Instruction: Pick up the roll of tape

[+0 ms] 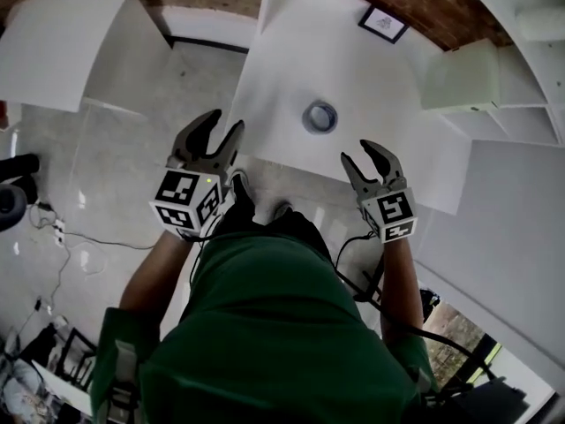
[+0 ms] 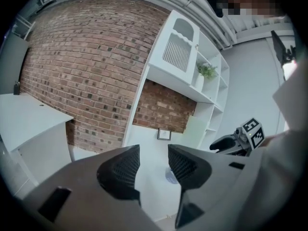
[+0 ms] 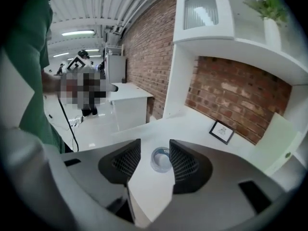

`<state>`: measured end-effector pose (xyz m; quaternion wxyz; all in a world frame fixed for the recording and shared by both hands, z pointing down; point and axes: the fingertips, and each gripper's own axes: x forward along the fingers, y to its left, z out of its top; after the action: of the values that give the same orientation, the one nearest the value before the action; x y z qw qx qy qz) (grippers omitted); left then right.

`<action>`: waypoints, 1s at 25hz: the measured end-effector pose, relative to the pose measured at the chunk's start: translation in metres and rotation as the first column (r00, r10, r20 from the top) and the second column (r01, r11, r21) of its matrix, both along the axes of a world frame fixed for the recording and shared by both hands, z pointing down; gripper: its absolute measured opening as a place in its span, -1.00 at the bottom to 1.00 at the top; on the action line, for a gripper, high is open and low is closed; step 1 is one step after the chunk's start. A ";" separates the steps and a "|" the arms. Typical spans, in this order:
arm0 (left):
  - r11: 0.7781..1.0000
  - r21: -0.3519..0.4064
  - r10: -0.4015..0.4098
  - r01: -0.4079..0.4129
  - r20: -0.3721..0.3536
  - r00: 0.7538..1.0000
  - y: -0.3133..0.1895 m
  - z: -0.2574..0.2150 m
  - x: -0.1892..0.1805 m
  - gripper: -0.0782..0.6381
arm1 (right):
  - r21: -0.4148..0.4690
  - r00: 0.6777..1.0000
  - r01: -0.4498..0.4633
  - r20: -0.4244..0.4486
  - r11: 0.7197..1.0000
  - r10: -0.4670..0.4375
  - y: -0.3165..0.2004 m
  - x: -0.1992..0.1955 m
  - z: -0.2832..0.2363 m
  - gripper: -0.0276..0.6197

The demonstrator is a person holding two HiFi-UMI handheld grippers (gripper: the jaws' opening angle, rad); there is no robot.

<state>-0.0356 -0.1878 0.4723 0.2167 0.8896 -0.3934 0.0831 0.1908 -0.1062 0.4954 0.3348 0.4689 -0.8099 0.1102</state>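
A grey roll of tape [image 1: 320, 117] lies flat on the white desk [image 1: 291, 60]. In the right gripper view the roll of tape [image 3: 160, 159] shows through the gap of the jaws, farther off on the desk [image 3: 202, 129]. My right gripper [image 1: 363, 162] hovers open over the desk's near edge, short of the roll, nothing between its fingers. My left gripper [image 1: 214, 136] is open too, at the desk's near left edge. In the left gripper view the tape [image 2: 171, 176] peeks out beside the right finger [image 2: 185, 167], and the left gripper [image 2: 153, 167] holds nothing.
A small framed picture [image 1: 383, 23] stands at the back of the desk by the brick wall. White shelving [image 1: 494, 87] rises at the right. A second white desk [image 1: 62, 42] stands at the left, and cables [image 1: 62, 237] lie on the floor.
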 end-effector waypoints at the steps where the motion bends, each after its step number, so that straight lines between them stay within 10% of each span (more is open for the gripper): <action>1: 1.000 -0.011 -0.007 0.007 0.002 1.000 -0.001 0.004 -0.001 -0.24 | -0.020 1.000 0.029 -0.012 0.999 -0.029 -0.003 -0.001 0.007 -0.30; 9: 0.995 -0.092 -0.033 0.042 0.095 0.995 0.022 0.049 0.018 -0.24 | -0.153 0.966 0.254 -0.012 0.955 -0.259 -0.024 -0.003 0.071 -0.31; 25: 0.921 -0.179 -0.333 0.345 0.093 0.938 0.053 0.075 -0.005 -0.24 | -0.469 0.788 0.493 -0.116 0.733 -0.605 -0.039 -0.008 0.182 -0.39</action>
<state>-0.0409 -0.1346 0.5477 0.3008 0.7799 -0.5380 0.1090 0.1825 -0.1449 0.6769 0.5470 0.1343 -0.8186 0.1121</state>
